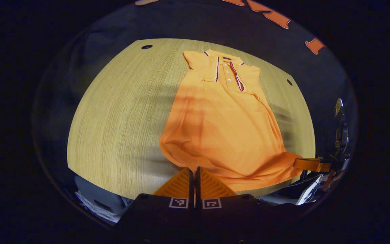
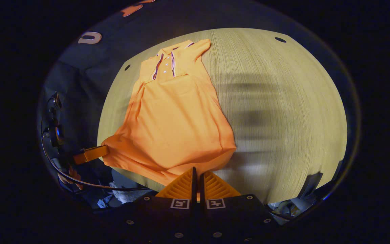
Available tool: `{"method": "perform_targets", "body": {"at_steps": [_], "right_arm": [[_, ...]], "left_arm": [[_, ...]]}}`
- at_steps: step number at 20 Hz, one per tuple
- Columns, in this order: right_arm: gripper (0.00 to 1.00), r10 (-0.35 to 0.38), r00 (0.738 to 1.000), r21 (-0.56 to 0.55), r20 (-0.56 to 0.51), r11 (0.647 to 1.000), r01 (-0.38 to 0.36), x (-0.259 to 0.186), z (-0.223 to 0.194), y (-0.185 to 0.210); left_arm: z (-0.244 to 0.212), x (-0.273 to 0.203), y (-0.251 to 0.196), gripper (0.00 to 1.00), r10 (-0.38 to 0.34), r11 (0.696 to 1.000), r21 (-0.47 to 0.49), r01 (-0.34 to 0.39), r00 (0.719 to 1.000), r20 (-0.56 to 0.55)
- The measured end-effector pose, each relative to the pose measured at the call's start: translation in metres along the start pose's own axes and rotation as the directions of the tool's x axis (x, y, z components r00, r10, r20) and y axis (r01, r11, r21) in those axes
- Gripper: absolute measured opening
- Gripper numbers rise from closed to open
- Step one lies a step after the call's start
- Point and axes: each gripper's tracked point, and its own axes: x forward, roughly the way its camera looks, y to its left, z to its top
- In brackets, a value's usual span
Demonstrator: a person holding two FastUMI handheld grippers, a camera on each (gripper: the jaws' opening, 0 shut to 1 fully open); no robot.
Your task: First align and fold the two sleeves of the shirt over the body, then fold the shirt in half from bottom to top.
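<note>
The shirt [image 1: 222, 132] lay flat on the wooden table [image 1: 120, 128], collar at the far end and bottom hem at the near edge, with both sleeves already folded in over the body. In the left gripper view, the left gripper [image 1: 194, 176] sat at the near edge of the table with its two fingers pressed together on the left corner of the hem, the fabric pinched between them and drawn into ripples just beyond the tips. In the right gripper view, the right gripper [image 2: 196, 176] stood likewise, fingers closed on the opposite corner of the hem, with the cloth bunched slightly around the pinch. Each view also showed the other gripper at the far side of the hem, gripping the shirt's corner, with part of a hand [image 2: 69, 174] and a cable [image 2: 80, 181] behind it. Beyond the hem, the body of the shirt ran smooth toward the far end, crossed by soft shadows. At the far end lay the collar [image 1: 223, 62] and the striped button placket [image 1: 229, 73], facing up. Small dark holes [image 1: 146, 46] marked the table's far corners, and the dark booth wall [image 1: 181, 23] rose behind
</note>
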Motion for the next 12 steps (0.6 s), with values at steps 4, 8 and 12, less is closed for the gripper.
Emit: {"method": "perform_targets", "body": {"at_steps": [4,8,12], "right_arm": [[0.03,-0.018,1.000,0.007,0.025,1.000,0.018,-0.007,0.030,0.003],[0.02,-0.069,0.996,0.002,0.063,0.998,0.069,-0.014,0.070,0.008],[0.03,-0.094,0.992,0.028,0.086,0.995,0.092,-0.014,0.110,0.013]], "left_arm": [[0.043,-0.007,-0.001,0.01,-0.016,0.999,0.030,0.015,1.000,0.026],[0.087,-0.004,-0.002,0.01,-0.044,0.996,0.082,0.042,0.999,0.025],[0.125,0.005,-0.002,0.01,-0.080,0.994,0.081,0.079,0.997,0.017]]}}
